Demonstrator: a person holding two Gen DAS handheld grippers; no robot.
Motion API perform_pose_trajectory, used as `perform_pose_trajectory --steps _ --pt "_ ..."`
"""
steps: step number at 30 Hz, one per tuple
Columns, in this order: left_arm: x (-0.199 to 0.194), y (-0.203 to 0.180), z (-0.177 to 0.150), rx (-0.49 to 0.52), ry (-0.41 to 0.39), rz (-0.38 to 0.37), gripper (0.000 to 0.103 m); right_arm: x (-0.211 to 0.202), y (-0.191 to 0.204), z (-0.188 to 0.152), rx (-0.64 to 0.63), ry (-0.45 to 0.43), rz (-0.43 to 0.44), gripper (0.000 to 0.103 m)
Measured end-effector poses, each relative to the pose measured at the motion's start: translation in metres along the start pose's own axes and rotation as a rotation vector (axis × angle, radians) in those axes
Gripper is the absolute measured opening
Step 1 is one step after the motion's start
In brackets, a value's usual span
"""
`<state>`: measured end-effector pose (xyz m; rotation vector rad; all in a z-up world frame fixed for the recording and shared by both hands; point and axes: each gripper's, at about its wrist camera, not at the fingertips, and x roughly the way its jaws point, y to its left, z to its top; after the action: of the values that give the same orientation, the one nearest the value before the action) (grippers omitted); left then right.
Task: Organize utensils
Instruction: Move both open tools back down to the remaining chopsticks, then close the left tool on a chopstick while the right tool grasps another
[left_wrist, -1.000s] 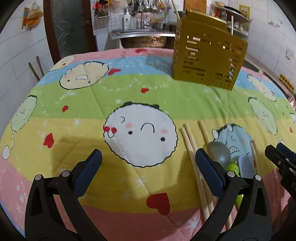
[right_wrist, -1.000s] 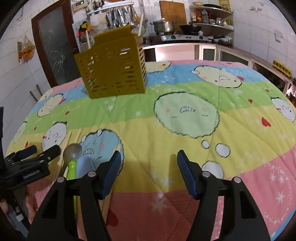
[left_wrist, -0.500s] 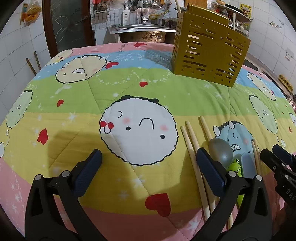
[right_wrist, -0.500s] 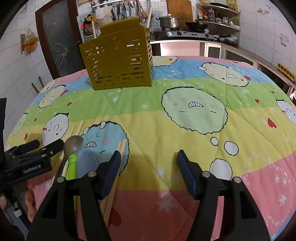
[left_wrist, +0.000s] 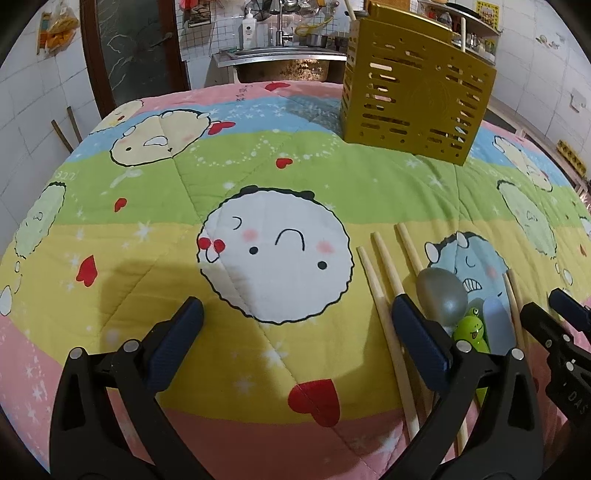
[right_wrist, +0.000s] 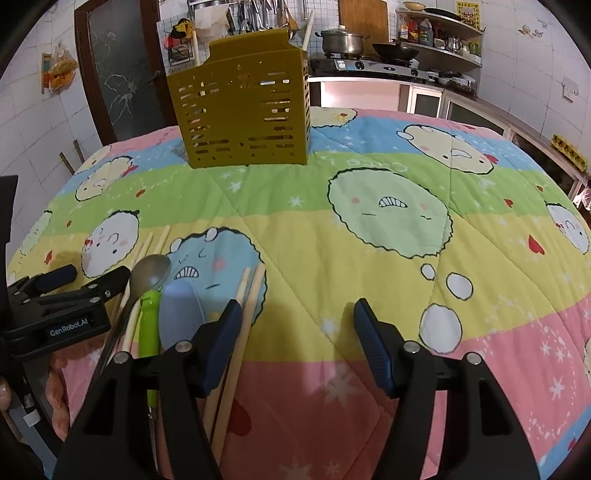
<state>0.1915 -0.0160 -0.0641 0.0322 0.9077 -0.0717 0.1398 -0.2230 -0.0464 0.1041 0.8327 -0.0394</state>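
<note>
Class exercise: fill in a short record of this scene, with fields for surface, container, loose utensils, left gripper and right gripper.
surface: cartoon-print quilt
container: yellow slotted utensil holder, upright at the far side
loose utensils: metal spoon, pale blue spoon, wooden chopsticks, lying together near the grippers
left gripper: open, empty
right gripper: open, empty, beside the utensils

Background: cartoon-print quilt (right_wrist: 369, 280); steel sink (left_wrist: 280, 61); soap bottle (left_wrist: 248, 31); lidded pot (right_wrist: 341, 40) and wok (right_wrist: 393, 50) on stove; dark door (right_wrist: 118, 66).

Home kitchen: sink (left_wrist: 280, 62), stove (right_wrist: 369, 66), pot (right_wrist: 341, 42).
</note>
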Motion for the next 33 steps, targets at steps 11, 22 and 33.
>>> perform_pose_trajectory --steps 11,22,33 --pt "0.002 -0.007 0.000 0.013 0.019 0.040 0.099 0.003 0.006 0.002 0.001 0.034 -0.047 0.062" --pt "0.005 -0.007 0.005 -0.012 0.035 0.039 0.095 0.012 0.015 0.007 -0.026 0.052 -0.054 0.035" --pt "0.004 -0.029 0.018 0.004 0.041 0.002 0.045 0.022 0.011 0.023 0.011 0.083 -0.020 0.011"
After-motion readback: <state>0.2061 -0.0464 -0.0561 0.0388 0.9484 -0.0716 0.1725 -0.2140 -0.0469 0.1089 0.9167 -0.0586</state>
